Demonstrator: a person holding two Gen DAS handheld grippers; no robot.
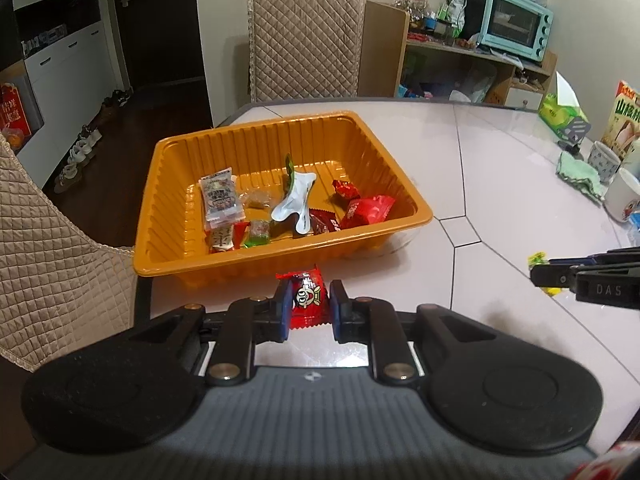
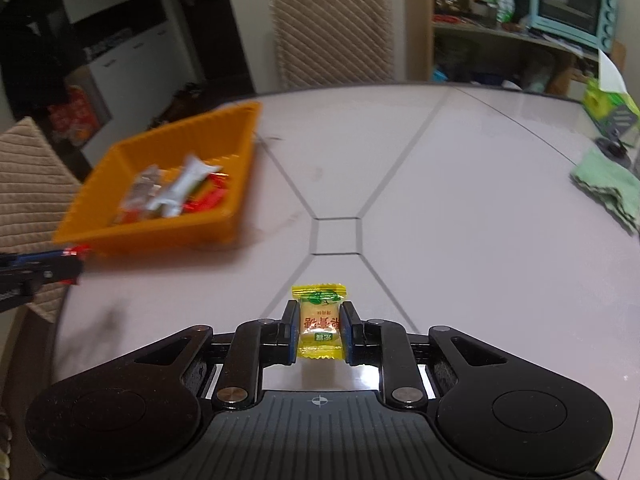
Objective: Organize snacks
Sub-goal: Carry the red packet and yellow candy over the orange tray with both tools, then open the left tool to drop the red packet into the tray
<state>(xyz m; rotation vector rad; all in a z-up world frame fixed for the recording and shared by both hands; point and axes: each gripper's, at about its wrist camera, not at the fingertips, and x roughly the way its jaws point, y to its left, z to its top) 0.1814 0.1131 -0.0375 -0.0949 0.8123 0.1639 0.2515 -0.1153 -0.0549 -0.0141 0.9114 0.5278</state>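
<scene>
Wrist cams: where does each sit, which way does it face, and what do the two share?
Left wrist: rides the left claw, looking forward and down at the orange tray of snacks; its claw is shut on a red candy; the right claw pokes in at the right edge.
Right wrist: rides the right claw, looking down across the white table; shut on a yellow candy; the left claw's tip shows at the left edge.
Shared: tray, table, quilted chair, mint oven, green cloth.
</scene>
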